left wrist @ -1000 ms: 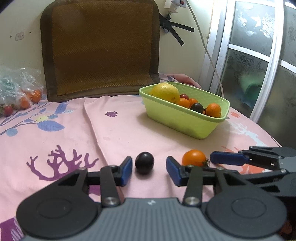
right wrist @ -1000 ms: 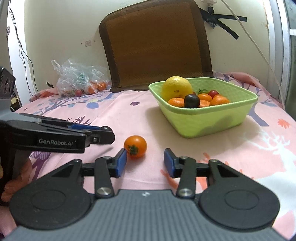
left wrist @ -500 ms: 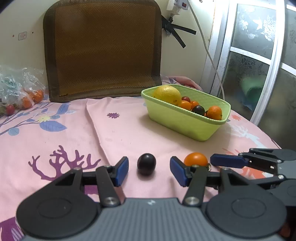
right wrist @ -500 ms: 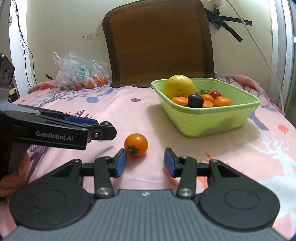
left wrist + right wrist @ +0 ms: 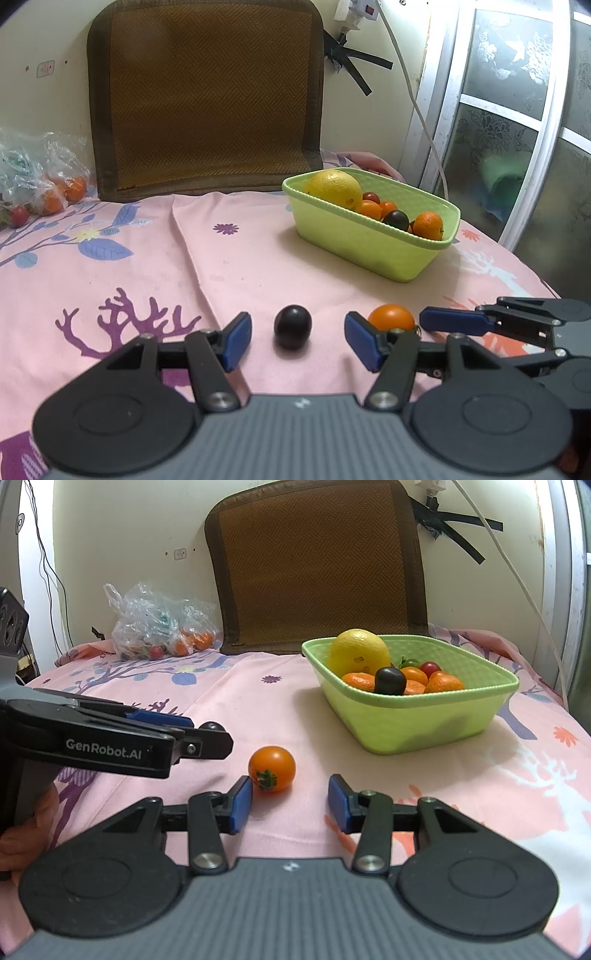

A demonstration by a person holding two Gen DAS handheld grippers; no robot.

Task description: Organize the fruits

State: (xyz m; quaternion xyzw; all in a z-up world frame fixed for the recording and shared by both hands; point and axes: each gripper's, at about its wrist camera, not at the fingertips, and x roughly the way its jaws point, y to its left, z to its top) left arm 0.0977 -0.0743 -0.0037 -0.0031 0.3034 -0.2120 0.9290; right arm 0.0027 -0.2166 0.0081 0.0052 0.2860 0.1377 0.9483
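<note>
Two small fruits lie loose on the pink floral tablecloth (image 5: pixel 229 266), one at each of my tongs. My left gripper (image 5: pixel 298 338) has its blue-padded jaws opening, and the small dark purple round fruit (image 5: pixel 293 326) sits on the cloth between them, clear of both pads. My right gripper (image 5: pixel 290 805) stands released, grasping nothing; the small orange tomato with a green stem (image 5: pixel 272 768) rests just ahead of its tips, nearer the left-hand pad, and I cannot tell whether it touches that pad. Seen from my left wrist, that same tomato lies just beyond my left gripper's right-hand pad, with the right gripper's tips beside it. Farther back on the right stands the light green plastic basket (image 5: pixel 424 723), holding a large yellow citrus fruit (image 5: pixel 359 652), several small orange fruits, a red one and another dark one. At the far left edge of the cloth sits a crumpled clear plastic bag of small fruits (image 5: pixel 159 627), and a brown woven cushion (image 5: pixel 317 565) leans upright against the wall behind.
</note>
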